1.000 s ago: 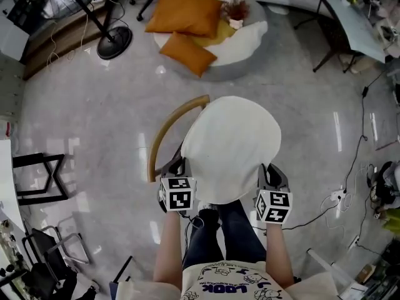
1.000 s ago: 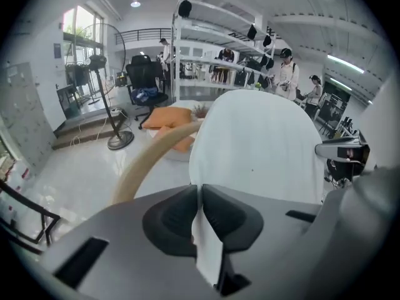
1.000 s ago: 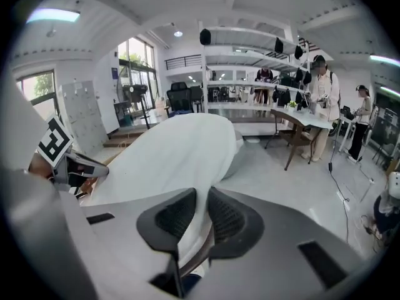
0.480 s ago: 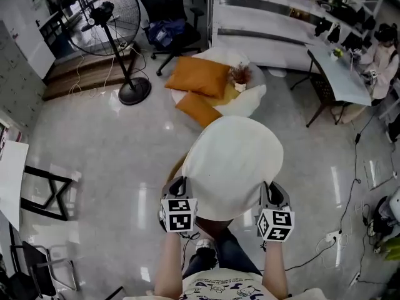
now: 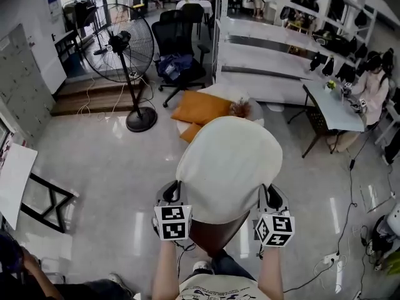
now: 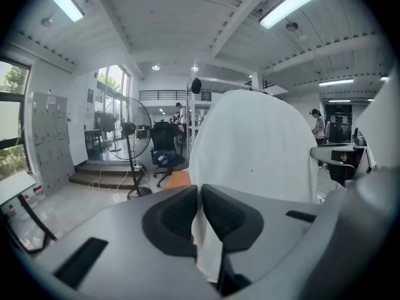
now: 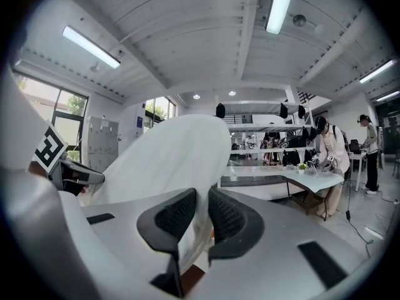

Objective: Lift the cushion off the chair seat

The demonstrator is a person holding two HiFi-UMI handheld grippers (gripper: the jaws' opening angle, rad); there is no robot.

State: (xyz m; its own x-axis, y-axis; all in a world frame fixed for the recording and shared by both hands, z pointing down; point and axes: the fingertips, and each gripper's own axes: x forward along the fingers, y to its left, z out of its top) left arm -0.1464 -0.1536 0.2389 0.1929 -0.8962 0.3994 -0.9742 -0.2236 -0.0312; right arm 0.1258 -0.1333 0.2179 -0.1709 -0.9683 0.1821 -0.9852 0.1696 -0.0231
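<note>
Bright, even indoor light, ceiling tube lamps [image 6: 292,4] blown out to white in both gripper views, daylight from windows [image 6: 11,99], soft glare streaks on the glossy floor [image 5: 94,167], cushion [image 5: 228,167] evenly lit, heavy fisheye bending, dark vignetted corners, near foreground soft.

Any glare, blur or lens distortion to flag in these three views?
Head view: sharp, edges bent by the wide angle, streaks of glare on the glossy floor, cushion evenly lit but nearly textureless. Left gripper view: heavy fisheye, black corners, ceiling light clipped white. Right gripper view: same fisheye and dark corners, light strip clipped, background desks sharp.
</note>
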